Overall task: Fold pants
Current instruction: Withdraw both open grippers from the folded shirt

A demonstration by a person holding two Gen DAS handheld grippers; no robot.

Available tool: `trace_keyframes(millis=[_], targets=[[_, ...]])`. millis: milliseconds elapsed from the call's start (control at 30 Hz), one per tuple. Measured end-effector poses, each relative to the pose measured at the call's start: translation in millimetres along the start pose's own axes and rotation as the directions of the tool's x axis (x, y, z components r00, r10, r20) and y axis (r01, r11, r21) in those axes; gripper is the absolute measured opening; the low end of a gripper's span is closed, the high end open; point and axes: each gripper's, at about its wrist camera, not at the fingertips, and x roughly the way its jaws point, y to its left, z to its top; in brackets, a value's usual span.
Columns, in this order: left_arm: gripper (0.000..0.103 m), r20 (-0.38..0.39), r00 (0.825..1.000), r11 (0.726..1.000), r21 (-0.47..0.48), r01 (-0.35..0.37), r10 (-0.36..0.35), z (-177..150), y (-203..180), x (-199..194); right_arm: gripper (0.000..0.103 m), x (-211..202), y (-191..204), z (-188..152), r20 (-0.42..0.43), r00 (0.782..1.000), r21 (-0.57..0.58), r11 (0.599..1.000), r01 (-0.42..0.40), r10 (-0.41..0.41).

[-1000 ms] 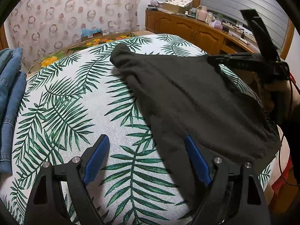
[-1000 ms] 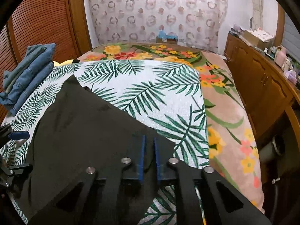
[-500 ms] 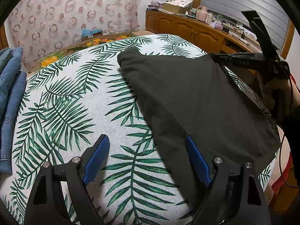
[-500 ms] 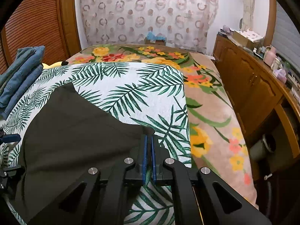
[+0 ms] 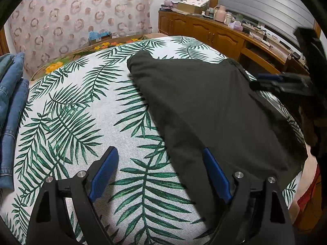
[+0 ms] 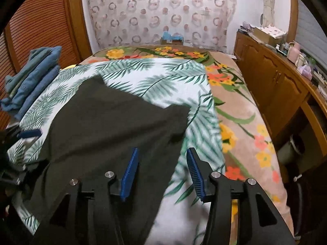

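The dark pants point(image 5: 208, 110) lie flat on the palm-leaf cloth point(image 5: 77, 110) over the bed, reaching from the middle towards the near right edge. My left gripper point(image 5: 159, 161) is open and empty, its right finger just over the pants' near left edge. In the right wrist view the pants point(image 6: 114, 126) lie at centre left. My right gripper point(image 6: 162, 159) is open and empty above the pants' right edge and corner. It also shows at the far right of the left wrist view point(image 5: 271, 79).
Folded blue jeans point(image 5: 10, 106) are stacked at the left edge of the bed, also in the right wrist view point(image 6: 30, 77). A floral blanket point(image 6: 241, 110) covers the bed's right side. A wooden cabinet point(image 6: 282, 85) with clutter runs along the right wall.
My right gripper has opened and let go of the pants' corner, then drawn back. The pants have settled flat on the cloth. My left gripper stayed open and still.
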Motion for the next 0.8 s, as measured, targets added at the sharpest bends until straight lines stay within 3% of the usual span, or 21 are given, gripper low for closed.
trace_keyframes(millis=[233,433,600,800], targets=[[0.086,-0.002,1.0,1.0,0.002,-0.003,0.003,1,-1,1,0.057,-6,15,-24,-0.042,0.999,-0.015,1.0,0.008,-0.009],[0.086,-0.003,1.0,1.0,0.012,-0.003,0.003,2,-2,2,0.076,-7,11,-28,-0.024,0.999,-0.003,1.0,0.023,-0.023],[0.086,-0.018,1.0,1.0,-0.014,-0.013,0.013,0,-1,-4,0.079,-6,12,-26,-0.038,0.999,-0.021,1.0,0.013,-0.014],[0.086,0.034,0.999,0.999,0.029,-0.017,0.016,-15,-16,-33,0.078,-23,16,-34,-0.007,1.0,-0.015,1.0,0.013,-0.013]])
